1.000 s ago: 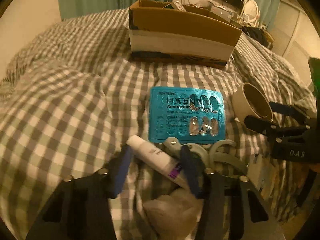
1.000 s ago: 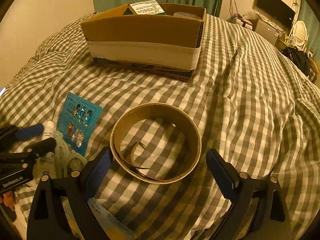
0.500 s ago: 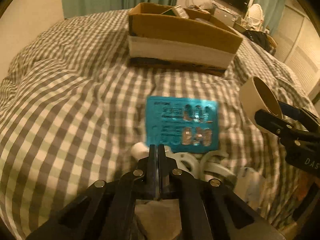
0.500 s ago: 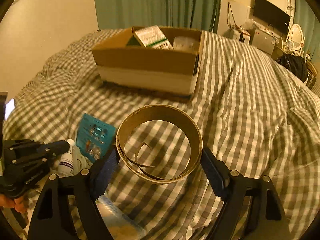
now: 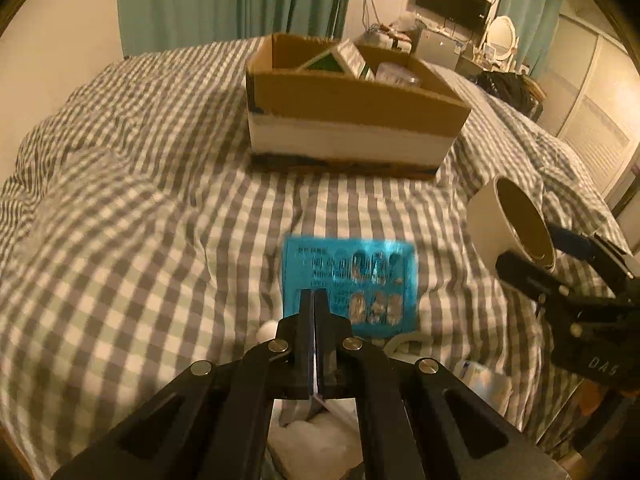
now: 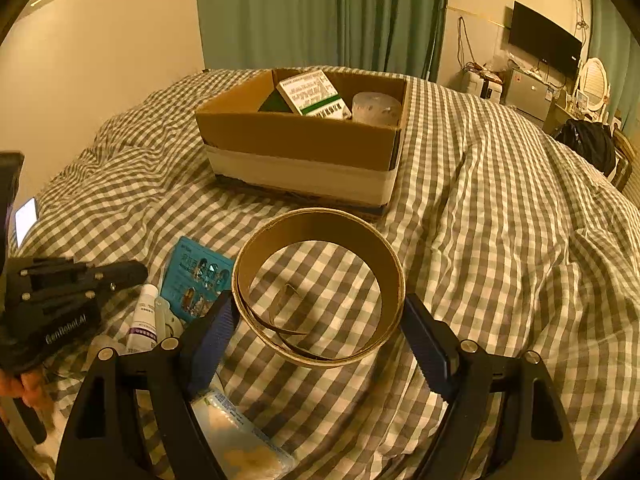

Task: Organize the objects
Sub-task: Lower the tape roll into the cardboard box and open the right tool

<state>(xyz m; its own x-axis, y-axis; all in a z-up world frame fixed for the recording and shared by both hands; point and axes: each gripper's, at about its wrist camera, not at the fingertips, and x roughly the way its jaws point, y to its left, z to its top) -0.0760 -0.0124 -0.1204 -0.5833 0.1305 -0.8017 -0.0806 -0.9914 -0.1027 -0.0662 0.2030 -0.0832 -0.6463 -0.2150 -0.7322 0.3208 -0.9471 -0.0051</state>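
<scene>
My right gripper (image 6: pixel 318 322) is shut on a wide cardboard tape roll (image 6: pixel 320 228), holding it above the checked bed. The left wrist view shows the same tape roll (image 5: pixel 508 224) at the right, in that right gripper (image 5: pixel 548 252). My left gripper (image 5: pixel 314 320) is shut with nothing seen between its fingers. It hovers over a white tube (image 6: pixel 144 316), of which only the cap (image 5: pixel 266 330) shows here. A teal blister pack (image 5: pixel 348 276) lies just beyond it. An open cardboard box (image 5: pixel 352 120) stands further back on the bed.
The box (image 6: pixel 300 140) holds a green-and-white carton (image 6: pixel 312 94) and a clear container (image 6: pixel 376 108). White scissor-like handles (image 6: pixel 168 320) lie beside the tube. A plastic packet (image 6: pixel 240 440) lies under my right gripper. A lit phone (image 6: pixel 26 220) sits far left.
My left gripper went from open around the white tube to shut, and rose; the tube stays on the bed. My right gripper closed on the tape roll and lifted it.
</scene>
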